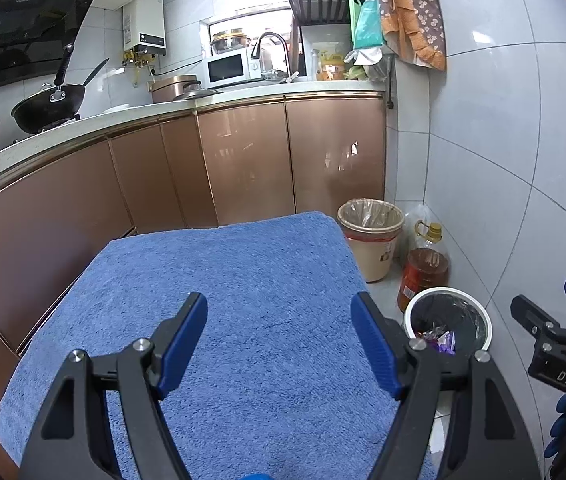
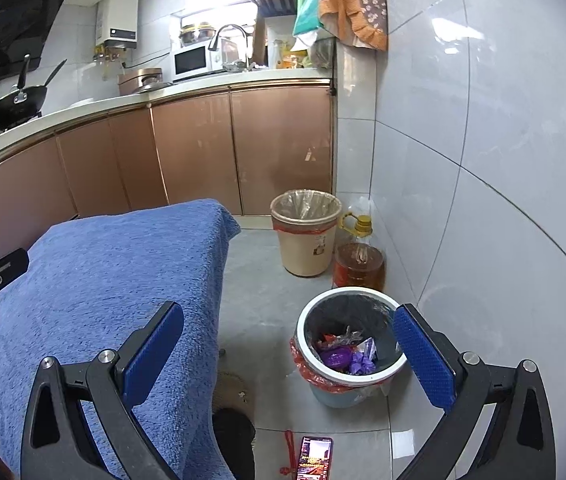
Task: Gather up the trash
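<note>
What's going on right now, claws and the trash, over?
Both claws, left and right, open and empty. Wrappers already in the white-rimmed bin. Blue towel bare. Phone on floor nearby.

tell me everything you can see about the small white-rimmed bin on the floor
The bin is a small round pail with a white rim, pale blue body and dark liner, with red plastic bunched under the rim. It stands upright on the grey tile floor, right of the blue towel, just in front of the oil jug. Inside lie purple, red and clear wrappers.
</note>
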The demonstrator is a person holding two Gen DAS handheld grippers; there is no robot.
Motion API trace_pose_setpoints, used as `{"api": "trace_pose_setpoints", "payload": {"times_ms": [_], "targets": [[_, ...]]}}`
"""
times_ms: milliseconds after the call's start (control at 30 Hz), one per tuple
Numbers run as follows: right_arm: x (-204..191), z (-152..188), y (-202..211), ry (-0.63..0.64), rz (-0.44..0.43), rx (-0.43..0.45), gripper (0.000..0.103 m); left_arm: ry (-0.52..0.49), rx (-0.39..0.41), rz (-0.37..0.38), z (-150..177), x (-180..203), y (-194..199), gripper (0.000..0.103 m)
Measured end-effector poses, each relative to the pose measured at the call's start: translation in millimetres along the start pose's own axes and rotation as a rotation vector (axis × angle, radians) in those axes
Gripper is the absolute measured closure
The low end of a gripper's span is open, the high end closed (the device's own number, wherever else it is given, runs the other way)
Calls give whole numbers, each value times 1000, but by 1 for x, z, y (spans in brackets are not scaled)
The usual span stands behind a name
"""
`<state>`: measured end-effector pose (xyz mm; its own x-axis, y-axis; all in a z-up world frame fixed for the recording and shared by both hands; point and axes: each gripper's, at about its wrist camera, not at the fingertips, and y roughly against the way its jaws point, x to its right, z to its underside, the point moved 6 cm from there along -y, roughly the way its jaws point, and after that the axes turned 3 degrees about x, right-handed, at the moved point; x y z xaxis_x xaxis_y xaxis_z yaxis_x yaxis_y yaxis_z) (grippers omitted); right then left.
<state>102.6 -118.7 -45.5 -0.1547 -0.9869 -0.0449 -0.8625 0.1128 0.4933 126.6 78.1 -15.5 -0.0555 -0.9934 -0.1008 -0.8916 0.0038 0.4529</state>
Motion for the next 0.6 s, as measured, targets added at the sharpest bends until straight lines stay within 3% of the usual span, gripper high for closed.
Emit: {"api": "trace_pose_setpoints", "payload": {"times_ms": [600], "targets": [[-1,6,2,-9,6,4,0,-7,19,31,-1,4,5,30]]}}
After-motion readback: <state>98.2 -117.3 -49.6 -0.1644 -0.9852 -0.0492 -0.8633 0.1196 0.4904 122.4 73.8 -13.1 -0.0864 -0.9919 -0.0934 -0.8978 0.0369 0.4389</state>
